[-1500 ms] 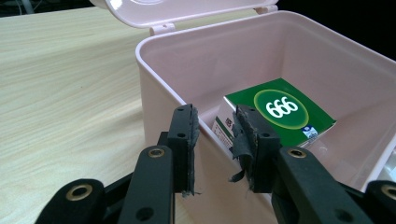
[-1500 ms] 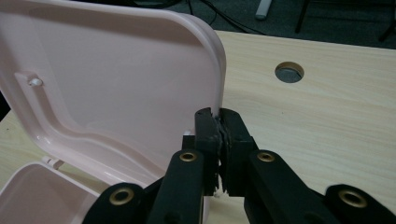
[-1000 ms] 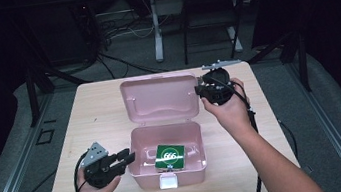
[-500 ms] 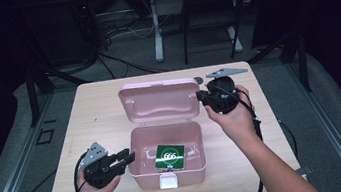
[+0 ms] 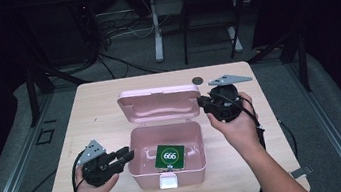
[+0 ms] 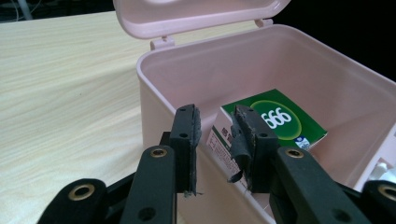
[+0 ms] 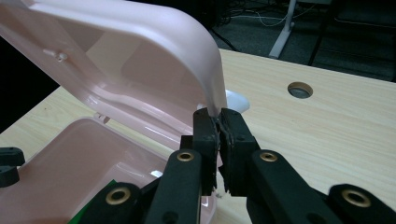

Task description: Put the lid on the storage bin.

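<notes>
Near the desk's (image 5: 108, 97) front edge sits an open pink box (image 5: 166, 149), its lid (image 5: 159, 102) tilted up toward the back. A green carton (image 5: 170, 155) marked 666 lies flat on the box floor, toward the front wall.

At the lid's right edge, the right gripper (image 5: 204, 102) has its jaws pinched together on the thin rim; the right gripper view shows the pads (image 7: 208, 133) clamped on the lid's curved corner. By the box's left wall, the left gripper (image 5: 127, 155) has its jaws drawn as close as they go, straddling the wall's top edge (image 6: 210, 126), one outside, one inside. From that gripper's view I cannot tell whether the pads press the wall or merely steady it.

The step in hand looks like closing the box: lid gripped, body braced. Next the right gripper would need to swing the lid forward and down on its hinge, and the left jaws must clear the rim before the lid lands.
</notes>
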Demonstrator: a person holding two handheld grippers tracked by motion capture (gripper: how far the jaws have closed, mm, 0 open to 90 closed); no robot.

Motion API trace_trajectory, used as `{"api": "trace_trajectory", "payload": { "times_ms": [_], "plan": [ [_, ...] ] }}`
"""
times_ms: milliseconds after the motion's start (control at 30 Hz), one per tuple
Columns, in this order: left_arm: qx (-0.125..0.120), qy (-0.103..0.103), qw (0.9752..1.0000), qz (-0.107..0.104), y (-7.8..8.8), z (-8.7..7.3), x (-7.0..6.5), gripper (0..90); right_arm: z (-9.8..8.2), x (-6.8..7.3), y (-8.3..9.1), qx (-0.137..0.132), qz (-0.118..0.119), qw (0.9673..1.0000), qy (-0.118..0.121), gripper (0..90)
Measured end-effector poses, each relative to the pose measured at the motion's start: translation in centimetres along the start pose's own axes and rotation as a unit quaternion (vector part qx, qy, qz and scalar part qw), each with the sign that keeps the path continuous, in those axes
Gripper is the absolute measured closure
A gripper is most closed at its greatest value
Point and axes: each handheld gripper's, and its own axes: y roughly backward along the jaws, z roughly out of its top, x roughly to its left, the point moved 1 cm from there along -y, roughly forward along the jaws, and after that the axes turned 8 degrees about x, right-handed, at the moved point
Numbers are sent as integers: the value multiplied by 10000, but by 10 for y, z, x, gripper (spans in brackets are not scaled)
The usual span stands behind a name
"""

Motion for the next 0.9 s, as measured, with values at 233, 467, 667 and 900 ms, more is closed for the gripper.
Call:
{"api": "trace_trajectory", "payload": {
  "times_ms": [233, 467, 667, 900],
  "plan": [
    [-62, -10, 10000, 53, 5, 5, 3, 685, -7, 2, 3, -60, 17, 10000, 18, 851],
    [-140, -38, 9999, 58, 10, 18, 5, 666, -14, 3, 7, -89, 101, 9999, 0, 848],
    [-178, -66, 9998, 96, 12, 23, 5, 650, -22, 3, 9, -222, 222, 9994, -119, 842],
    [-179, -114, 9997, 143, 14, 31, 4, 618, -32, 3, 11, -427, 308, 9985, -161, 849]
  ]
}}
